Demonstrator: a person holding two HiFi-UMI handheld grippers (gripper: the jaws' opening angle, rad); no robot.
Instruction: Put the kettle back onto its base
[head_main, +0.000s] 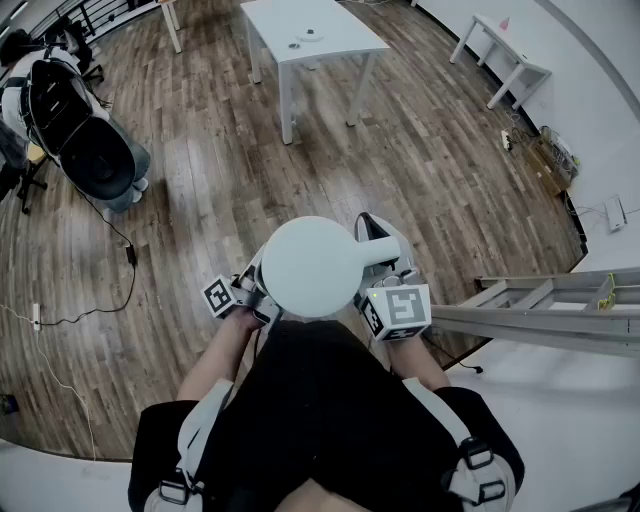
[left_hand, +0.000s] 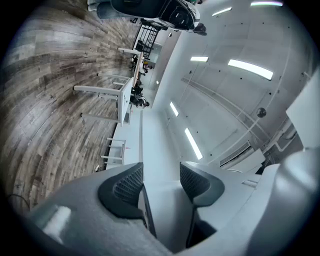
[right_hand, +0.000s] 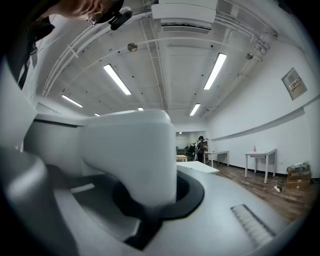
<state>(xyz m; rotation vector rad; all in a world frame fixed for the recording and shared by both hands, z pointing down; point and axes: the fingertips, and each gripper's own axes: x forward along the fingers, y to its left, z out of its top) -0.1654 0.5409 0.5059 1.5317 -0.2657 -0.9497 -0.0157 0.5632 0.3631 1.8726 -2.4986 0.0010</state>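
From above, the white kettle (head_main: 310, 267) shows as a round top held in front of the person, high over the floor. Its handle (head_main: 378, 250) sticks out to the right. My right gripper (head_main: 385, 285) is shut on that handle; in the right gripper view the white handle (right_hand: 127, 150) fills the dark pads (right_hand: 192, 192). My left gripper (head_main: 250, 295) sits against the kettle's left underside, mostly hidden by it. It is open, its ribbed pads (left_hand: 127, 185) wide apart with nothing between them. A small round disc (head_main: 308, 37), possibly the base, lies on the far white table (head_main: 340, 45).
Wooden floor lies between the person and the white table. A black chair (head_main: 95, 150) with a cable stands at the left. More white tables (head_main: 505, 55) line the right wall. A metal ladder (head_main: 560, 305) lies close by on the right.
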